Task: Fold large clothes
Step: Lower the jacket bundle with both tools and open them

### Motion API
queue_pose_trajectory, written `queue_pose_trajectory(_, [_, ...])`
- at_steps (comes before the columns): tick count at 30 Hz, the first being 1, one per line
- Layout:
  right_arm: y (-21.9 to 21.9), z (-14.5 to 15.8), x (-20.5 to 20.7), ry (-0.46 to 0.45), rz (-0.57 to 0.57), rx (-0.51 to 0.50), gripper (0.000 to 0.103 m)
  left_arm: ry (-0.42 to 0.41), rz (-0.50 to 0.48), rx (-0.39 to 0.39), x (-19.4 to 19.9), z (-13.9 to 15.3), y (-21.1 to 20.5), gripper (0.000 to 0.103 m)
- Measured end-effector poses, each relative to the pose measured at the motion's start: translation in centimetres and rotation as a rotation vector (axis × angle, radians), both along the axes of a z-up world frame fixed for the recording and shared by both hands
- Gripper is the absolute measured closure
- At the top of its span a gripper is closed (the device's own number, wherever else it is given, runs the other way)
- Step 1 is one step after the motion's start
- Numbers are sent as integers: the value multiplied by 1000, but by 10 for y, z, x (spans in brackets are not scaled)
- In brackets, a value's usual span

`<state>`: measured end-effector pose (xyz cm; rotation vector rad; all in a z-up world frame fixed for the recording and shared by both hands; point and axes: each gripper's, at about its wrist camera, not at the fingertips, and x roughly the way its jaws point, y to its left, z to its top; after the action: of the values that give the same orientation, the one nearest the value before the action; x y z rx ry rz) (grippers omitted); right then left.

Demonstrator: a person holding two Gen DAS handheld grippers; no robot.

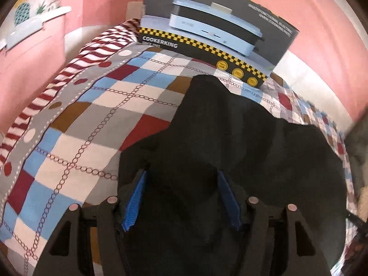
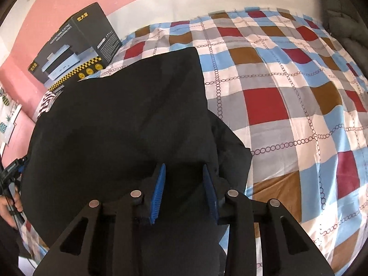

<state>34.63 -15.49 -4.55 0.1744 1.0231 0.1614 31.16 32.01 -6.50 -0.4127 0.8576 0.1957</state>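
Lying spread on the checked bed [image 2: 287,105], toward the side where the cooker box [image 1: 214,30] stands, the black garment [image 2: 119,115]. Hovering with jaws apart over the cloth, both left gripper [image 1: 181,195] and right gripper [image 2: 184,191], gripping nothing. Better pinching one layer only at the near hem, then lifting evenly.

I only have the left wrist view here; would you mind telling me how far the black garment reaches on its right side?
Observer: In the right wrist view the black garment ends in a straight edge, with open checked bedspread beyond it.
Operator: Thank you. Is the right gripper on the cloth?
Observer: The right gripper sits over the garment's near right part, jaws apart.
Operator: Anything at the bed's far right?
Observer: A dark grey quilted item lies along that edge.
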Motion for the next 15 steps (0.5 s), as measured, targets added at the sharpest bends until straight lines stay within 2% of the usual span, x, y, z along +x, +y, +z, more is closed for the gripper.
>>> queue_pose_trajectory(2, [-2, 6, -4, -1, -9, 4, 68, -6, 12, -5, -10, 7, -1, 44])
queue_pose_trajectory(5, [-2, 21, -24, -26, -4, 15, 68, -32, 16, 22, -34, 26, -8, 45])
queue_pose_trajectory(10, [4, 43, -80, -86, 46, 9, 68, -116, -9, 40, -90, 59, -33, 45])
queue_pose_trajectory(15, [11, 50, -134, -93, 89, -14, 68, -120, -57, 72, -144, 72, -75, 45])
